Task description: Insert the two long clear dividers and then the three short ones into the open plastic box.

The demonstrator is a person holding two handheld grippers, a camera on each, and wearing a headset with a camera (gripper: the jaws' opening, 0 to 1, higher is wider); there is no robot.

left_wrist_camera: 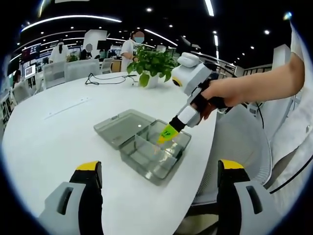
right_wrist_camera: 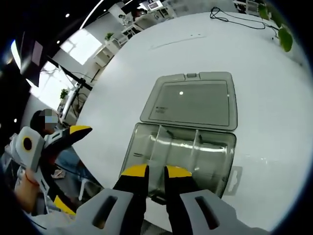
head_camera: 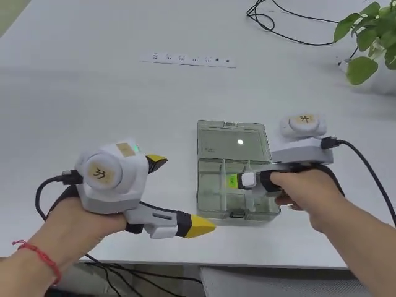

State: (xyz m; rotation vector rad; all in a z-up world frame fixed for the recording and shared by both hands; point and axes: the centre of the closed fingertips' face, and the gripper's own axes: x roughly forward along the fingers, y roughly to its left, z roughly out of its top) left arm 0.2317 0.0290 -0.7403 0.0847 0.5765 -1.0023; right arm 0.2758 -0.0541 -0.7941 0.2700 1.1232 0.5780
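The clear grey plastic box point(head_camera: 213, 197) lies open near the table's front edge, its lid point(head_camera: 232, 141) flat behind it. Clear dividers point(right_wrist_camera: 159, 141) stand upright inside the base point(right_wrist_camera: 215, 161). My right gripper point(head_camera: 235, 180) reaches in from the right, jaws shut, tips low over the box's middle; it also appears from the front point(left_wrist_camera: 168, 133) and from its own camera point(right_wrist_camera: 156, 172). I cannot tell whether a clear piece sits between its fingers. My left gripper point(head_camera: 179, 193) is held left of the box, wide open and empty, facing it point(left_wrist_camera: 159, 166).
A white power strip point(head_camera: 189, 59) lies far back on the white table point(head_camera: 93, 105). Black cables point(head_camera: 278, 25) and a potted plant point(head_camera: 371, 37) sit at the back right. The table's front edge point(head_camera: 247, 263) runs just below the box.
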